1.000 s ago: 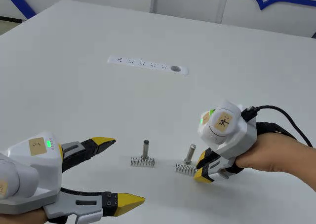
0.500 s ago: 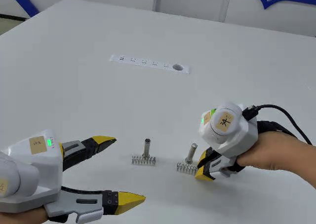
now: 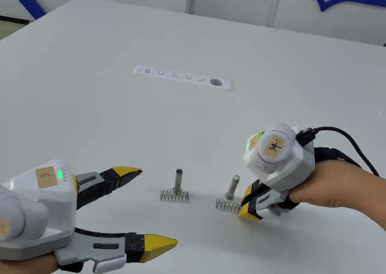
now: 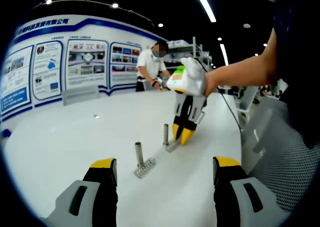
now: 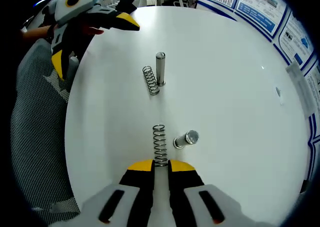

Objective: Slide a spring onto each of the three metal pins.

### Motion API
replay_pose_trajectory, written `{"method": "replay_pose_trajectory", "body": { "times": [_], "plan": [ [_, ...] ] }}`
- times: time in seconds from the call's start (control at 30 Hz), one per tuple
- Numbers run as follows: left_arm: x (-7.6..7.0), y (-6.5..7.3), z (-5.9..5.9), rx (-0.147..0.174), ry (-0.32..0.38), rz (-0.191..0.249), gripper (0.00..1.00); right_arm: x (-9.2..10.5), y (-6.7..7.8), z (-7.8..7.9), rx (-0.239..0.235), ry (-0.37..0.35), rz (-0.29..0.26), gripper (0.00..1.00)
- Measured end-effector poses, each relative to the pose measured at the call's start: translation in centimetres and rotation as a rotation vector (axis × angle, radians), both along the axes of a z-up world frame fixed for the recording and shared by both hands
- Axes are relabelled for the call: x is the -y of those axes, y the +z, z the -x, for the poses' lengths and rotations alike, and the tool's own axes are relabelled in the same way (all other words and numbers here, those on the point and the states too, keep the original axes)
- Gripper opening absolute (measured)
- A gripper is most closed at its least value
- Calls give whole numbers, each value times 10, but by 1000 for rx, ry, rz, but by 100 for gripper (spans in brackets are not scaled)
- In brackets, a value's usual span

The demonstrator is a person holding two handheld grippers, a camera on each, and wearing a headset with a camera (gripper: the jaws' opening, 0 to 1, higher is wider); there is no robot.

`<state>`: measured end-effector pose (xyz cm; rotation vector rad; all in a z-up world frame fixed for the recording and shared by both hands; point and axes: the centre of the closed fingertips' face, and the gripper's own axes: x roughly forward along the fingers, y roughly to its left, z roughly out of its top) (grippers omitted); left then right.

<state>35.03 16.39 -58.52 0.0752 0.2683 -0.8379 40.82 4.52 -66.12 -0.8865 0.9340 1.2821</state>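
— See how the right gripper (image 5: 161, 165) has its yellow tips pinched together on the near end of the gripped spring (image 5: 159, 139)?

— I do. That spring lies flat, stretched out ahead of the jaws. What's it all resting on?

— On a broad white desk (image 3: 90, 93). The left gripper (image 3: 146, 207) hangs low at the person's near left. Its jaws are spread wide with nothing between them, aimed toward the pins and well apart from them.

— And that long white thing farther back?

— That's a power strip (image 3: 181, 78). It lies flat across the desk, well away from the work.

— Now the pins. I count two in front of us, both upright.

— Right. The left pin (image 3: 178, 180) stands between the two grippers. The right pin (image 3: 232, 186) stands just beside the right gripper's tips.

— And the springs?

— The loose spring (image 3: 174, 195) lies on its side at the foot of the left pin. From here I can't tell whether it's touching. The gripped spring lies just beside the base of the right pin, with its free end pointing away from the jaws. Both springs are down on the desk and neither is on a pin.
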Motion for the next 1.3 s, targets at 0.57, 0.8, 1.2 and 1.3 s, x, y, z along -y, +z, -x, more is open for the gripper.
{"method": "replay_pose_trajectory", "body": {
  "times": [0.57,0.8,1.2,1.3],
  "plan": [
    [5,3,0,10,-22,5,80,6,36,4,52,29,29,12],
    [4,2,1,11,-22,5,80,7,37,4,48,27,34,12],
    [5,3,1,14,-24,4,80,7,55,7,43,24,35,11],
    [5,2,1,13,-24,4,80,7,66,5,55,23,36,11]
  ]
}}
